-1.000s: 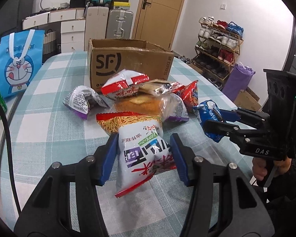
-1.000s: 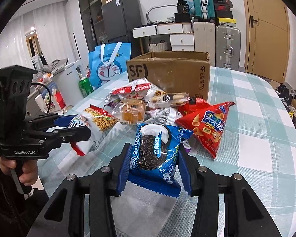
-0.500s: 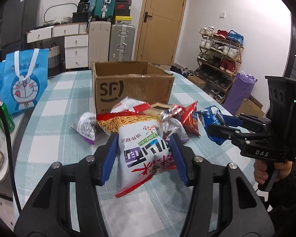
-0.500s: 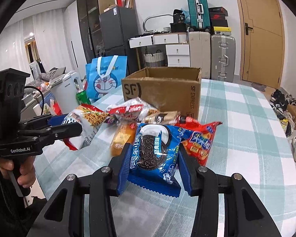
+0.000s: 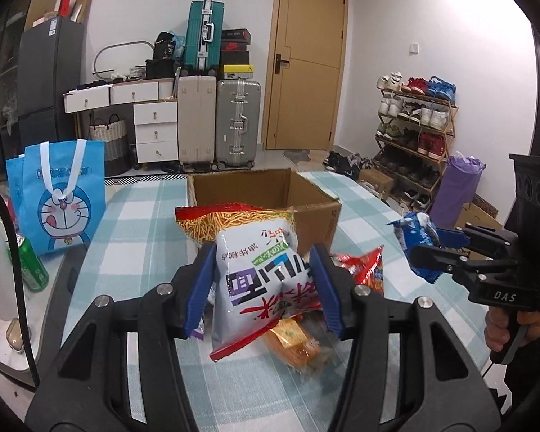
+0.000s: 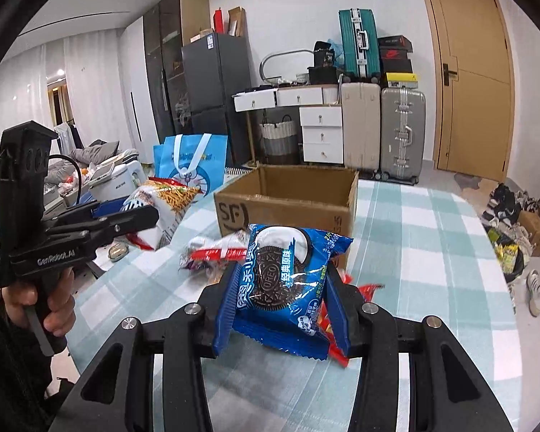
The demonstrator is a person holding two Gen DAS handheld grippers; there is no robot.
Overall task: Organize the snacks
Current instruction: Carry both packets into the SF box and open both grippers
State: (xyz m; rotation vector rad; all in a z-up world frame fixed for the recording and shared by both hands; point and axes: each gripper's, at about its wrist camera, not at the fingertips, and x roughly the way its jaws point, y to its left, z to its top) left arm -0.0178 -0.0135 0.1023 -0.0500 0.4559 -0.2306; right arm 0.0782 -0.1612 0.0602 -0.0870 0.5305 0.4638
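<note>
Checked bench [image 5: 133, 223] in a cluttered room, both claws holding snack bags in front of an open cardboard box [image 5: 316, 212].

Left claw [image 5: 262, 288] is clenched on a white and red bag of noodle sticks [image 5: 255, 270], lifted clear of the bench with the box just behind it; right claw [image 6: 280, 295] is clenched on a blue cookie pack [image 6: 284, 277], also held up before the box. Below the raised bags a few snacks lie on the cloth: an orange packet [image 5: 295, 345] under the left claw, a red chip bag [image 5: 367, 270] beside it, and a red and white packet [image 6: 216, 252] near the box front. On the far left of the bench stand a blue cartoon bag [image 5: 61, 198] and a green can [image 5: 32, 266]. Suitcases [image 5: 219, 122] and a shoe rack [image 5: 414, 133] line the walls.
</note>
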